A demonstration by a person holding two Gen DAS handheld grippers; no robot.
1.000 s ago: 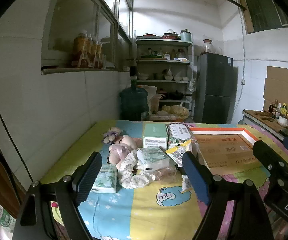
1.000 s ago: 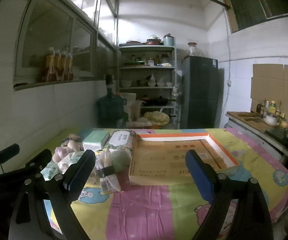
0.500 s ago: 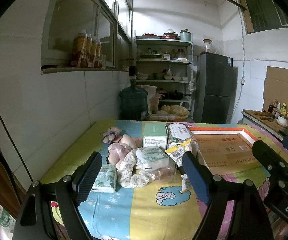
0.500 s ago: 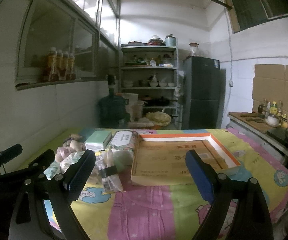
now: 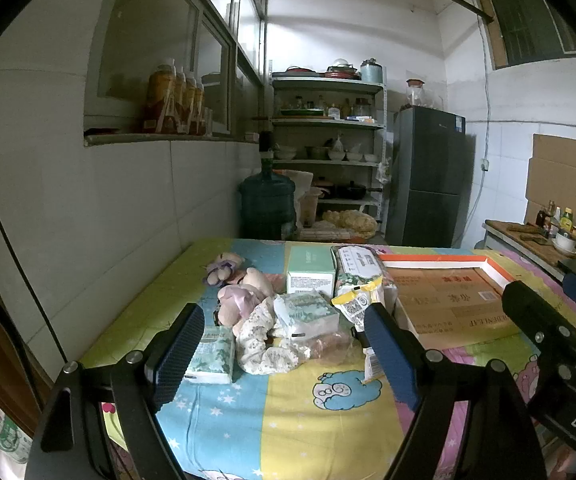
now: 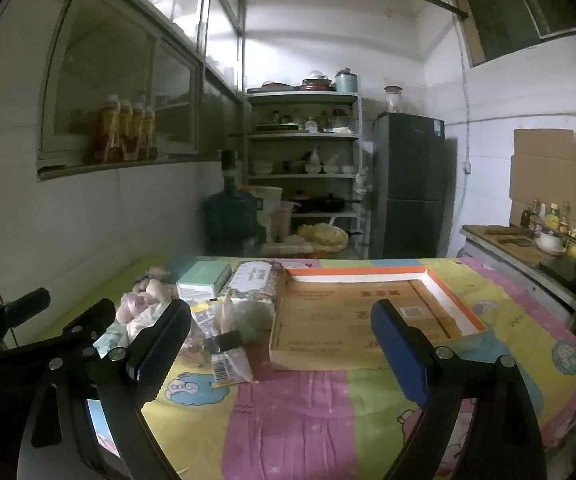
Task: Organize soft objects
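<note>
A pile of soft things lies on the table's left half: plush toys (image 5: 239,298), a white patterned cloth (image 5: 259,340), tissue packs (image 5: 211,356) (image 5: 308,312), a green box (image 5: 311,274) and plastic bags (image 5: 358,300). The same pile shows in the right wrist view (image 6: 207,312). A shallow cardboard tray (image 5: 448,304) (image 6: 368,312) with an orange rim lies to the right of it. My left gripper (image 5: 283,356) is open and empty, in front of the pile. My right gripper (image 6: 283,356) is open and empty, in front of the tray.
The table has a bright cartoon cloth (image 5: 308,420). A tiled wall (image 5: 87,220) runs along the left. Behind the table stand a water jug (image 5: 267,204), a shelf rack (image 5: 328,152) and a fridge (image 5: 428,176). A counter (image 6: 528,244) with bottles is on the right.
Both grippers have stayed nearly still and open. The right wrist view has shifted very slightly. Nothing on the table has moved.
</note>
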